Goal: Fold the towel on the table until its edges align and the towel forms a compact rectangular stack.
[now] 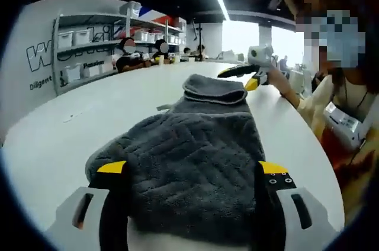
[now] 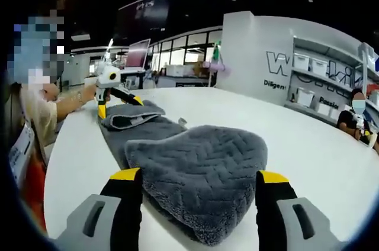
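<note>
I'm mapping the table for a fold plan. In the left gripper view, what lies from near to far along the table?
Left gripper jaws → grey towel → towel's folded far end → right gripper → shelves with bins.

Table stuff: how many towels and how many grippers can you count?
Grey towel: 1
Grippers: 2, the left gripper and the right gripper, both on the white table
Total: 3
</note>
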### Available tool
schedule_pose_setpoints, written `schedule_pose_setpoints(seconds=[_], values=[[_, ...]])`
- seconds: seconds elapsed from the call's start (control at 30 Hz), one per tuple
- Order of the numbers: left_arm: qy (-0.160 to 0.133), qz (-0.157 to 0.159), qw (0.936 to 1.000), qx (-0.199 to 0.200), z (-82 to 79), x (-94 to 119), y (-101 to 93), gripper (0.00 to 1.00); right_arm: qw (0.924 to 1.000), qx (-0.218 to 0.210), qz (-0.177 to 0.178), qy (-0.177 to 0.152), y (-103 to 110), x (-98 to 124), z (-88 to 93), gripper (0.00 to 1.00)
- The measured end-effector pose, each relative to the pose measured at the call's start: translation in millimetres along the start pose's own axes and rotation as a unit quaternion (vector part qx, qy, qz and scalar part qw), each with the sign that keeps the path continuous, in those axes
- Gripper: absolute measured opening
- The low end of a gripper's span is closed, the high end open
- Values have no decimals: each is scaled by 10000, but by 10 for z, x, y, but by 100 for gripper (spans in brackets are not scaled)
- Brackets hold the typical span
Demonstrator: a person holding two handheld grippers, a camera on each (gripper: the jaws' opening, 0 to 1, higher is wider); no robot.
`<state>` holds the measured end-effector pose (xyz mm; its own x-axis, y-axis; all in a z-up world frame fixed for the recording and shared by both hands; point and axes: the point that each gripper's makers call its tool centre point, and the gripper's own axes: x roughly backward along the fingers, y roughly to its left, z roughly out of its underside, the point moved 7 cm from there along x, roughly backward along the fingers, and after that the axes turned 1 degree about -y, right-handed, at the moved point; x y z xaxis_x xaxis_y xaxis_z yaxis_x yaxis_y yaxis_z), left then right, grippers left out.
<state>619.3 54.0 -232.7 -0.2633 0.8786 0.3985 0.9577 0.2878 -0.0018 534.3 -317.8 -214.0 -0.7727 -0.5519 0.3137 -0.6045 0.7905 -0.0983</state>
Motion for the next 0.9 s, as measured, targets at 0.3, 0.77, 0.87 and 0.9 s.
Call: schedule_pose_setpoints(seconds=[0.3,0.77,0.87,0.9], values=[[30,-19,10000,-67,-5,26,-52,86,9970,-764,57,-91,-159,23,73,80],[134,111,9994,-293,-10,42,-279,91,9831,-1797,271,-212,-372,80,198,79],[149,76,9988,-455,-51,82,-312,94,9762,-2137,349,-134,-393,44,286,85],[128,58,9989,-457,-70,99,-314,95,9749,-2202,281,-167,-392,33,292,85]])
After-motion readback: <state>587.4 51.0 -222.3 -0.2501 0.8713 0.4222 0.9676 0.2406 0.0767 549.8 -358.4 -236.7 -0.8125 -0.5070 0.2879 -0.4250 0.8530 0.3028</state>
